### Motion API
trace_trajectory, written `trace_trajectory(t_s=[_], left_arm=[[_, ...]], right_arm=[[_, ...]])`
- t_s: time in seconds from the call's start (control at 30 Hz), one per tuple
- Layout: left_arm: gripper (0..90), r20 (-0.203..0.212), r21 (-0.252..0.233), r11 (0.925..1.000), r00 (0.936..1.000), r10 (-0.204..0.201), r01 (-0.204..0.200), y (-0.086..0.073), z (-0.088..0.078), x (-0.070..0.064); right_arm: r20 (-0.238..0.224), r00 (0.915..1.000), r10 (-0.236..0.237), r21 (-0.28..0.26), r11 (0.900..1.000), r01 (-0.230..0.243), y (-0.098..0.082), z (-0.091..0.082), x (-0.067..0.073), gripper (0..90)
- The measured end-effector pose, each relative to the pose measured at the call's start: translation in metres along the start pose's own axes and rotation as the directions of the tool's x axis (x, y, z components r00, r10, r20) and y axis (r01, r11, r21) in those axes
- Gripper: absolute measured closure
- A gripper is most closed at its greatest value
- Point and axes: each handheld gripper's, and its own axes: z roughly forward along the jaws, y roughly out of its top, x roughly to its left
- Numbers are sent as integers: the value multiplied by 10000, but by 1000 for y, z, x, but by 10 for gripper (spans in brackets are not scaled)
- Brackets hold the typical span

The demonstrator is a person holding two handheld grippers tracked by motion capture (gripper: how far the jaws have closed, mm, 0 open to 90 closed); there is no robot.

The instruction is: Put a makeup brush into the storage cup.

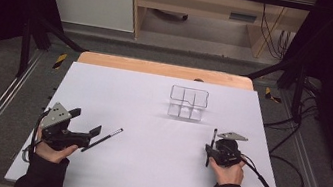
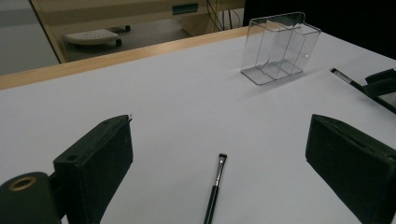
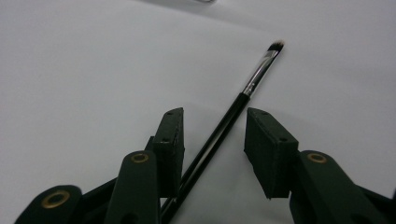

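A black-handled makeup brush [image 1: 108, 136] lies on the white table top, its bristle end pointing up and right. My left gripper [image 1: 85, 121] is open around its handle end; in the left gripper view the brush [image 2: 215, 184] lies on the table between the wide-apart jaws [image 2: 222, 123], touching neither. A second brush [image 1: 214, 135] sits at my right gripper [image 1: 214, 145]. In the right gripper view this brush [image 3: 254, 77] runs between the parted jaws [image 3: 214, 114], close against the left pad, with a clear gap to the right pad. A clear plastic organizer [image 1: 188, 102] with compartments stands upright farther back.
The white sheet [image 1: 142, 170] covers a wooden table whose far edge [image 1: 165, 69] shows behind it. From the left gripper, the organizer [image 2: 280, 46] stands ahead to the right, with the other gripper [image 2: 380, 86] and its brush [image 2: 344, 76] beyond. Black frame rails flank the table.
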Motion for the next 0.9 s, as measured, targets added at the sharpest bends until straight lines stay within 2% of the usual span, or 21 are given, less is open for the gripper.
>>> trace_trajectory(t_s=[0.2,0.37,0.47,0.9], left_arm=[[66,3,21,10000,10000,-63,63,-1,1,1],[66,11,40,10000,10000,-28,28,-1,2,0],[66,21,28,10000,10000,-16,16,-1,1,0],[66,53,36,10000,10000,-17,16,-1,2,0]], right_arm=[[111,9999,-9,30,10000,8,4,10,-3,626],[233,9997,-75,-19,10000,75,4,11,-3,693],[195,9997,-146,-8,9999,146,4,10,-3,758],[-150,9985,-529,231,9983,532,4,7,-4,841]])
